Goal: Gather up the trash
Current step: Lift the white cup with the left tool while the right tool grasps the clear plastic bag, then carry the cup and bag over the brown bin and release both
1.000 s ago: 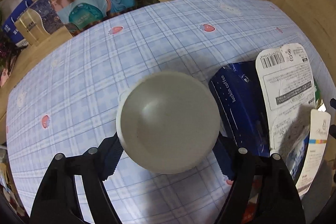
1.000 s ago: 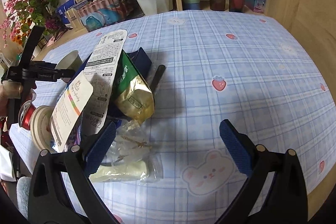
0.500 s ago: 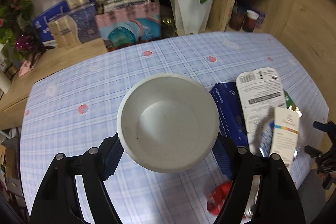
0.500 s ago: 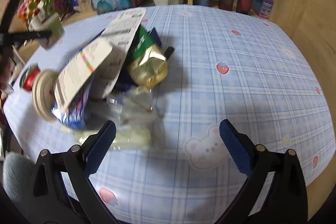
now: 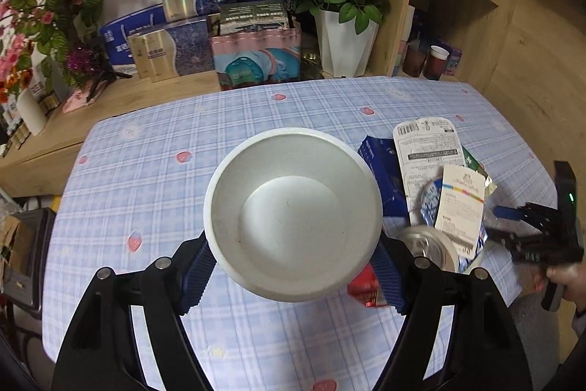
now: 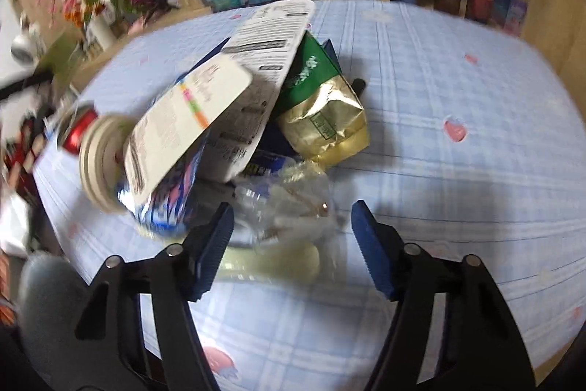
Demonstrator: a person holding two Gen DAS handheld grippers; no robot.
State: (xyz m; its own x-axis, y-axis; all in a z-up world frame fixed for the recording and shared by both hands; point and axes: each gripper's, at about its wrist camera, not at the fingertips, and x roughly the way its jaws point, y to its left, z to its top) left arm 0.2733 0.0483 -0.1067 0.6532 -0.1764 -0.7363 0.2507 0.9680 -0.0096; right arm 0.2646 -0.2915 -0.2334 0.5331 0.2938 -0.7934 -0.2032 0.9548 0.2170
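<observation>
Left wrist view: the left gripper [image 5: 293, 275] clamps a white paper bowl [image 5: 293, 213] between its 2 blue pads, above a blue checked tablecloth [image 5: 146, 193], with a trash pile [image 5: 436, 178] at right. Right wrist view: the right gripper [image 6: 291, 250], half open and closing, has a crumpled clear plastic wrapper [image 6: 289, 204] between its pads, not yet pressed.

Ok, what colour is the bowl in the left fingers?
The bowl is plain white, inside and rim; clearest in the left wrist view.
</observation>
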